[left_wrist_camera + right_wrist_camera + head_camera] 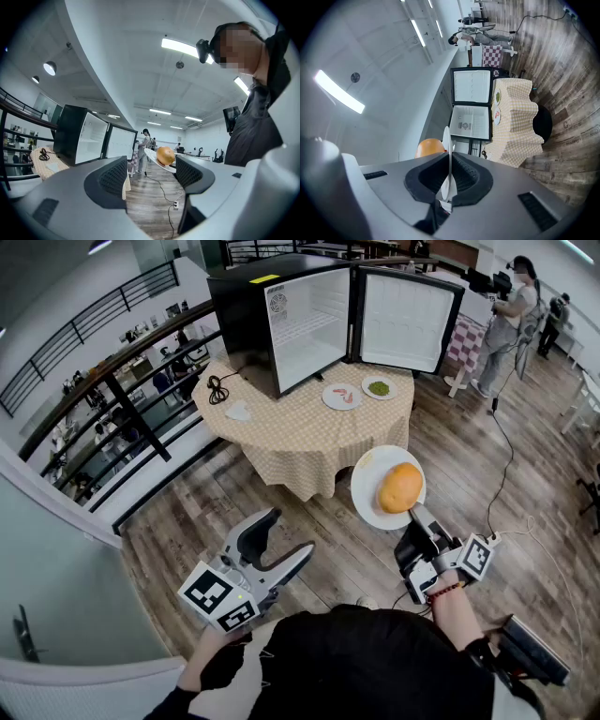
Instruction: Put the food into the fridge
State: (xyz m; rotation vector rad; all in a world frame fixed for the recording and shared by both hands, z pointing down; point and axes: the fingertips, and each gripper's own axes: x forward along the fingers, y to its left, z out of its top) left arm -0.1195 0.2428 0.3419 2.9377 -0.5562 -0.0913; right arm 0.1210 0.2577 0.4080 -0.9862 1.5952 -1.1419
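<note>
— Two grippers. Head view first?
— Right gripper (417,517) carries a white plate (367,486) bearing round orange food (400,487), well apart from the bench (281,432) and the open fridge (281,315).
— Left gripper view?
— Left gripper (151,165): jaws released, nothing between them.
— Right gripper view?
— Jaws clenched on the plate's rim.

no legible text found. a yellow label (264,279) at the top front edge of the fridge (239,329) and a round sticker (278,304) on its inner wall carry print too small to read.
</note>
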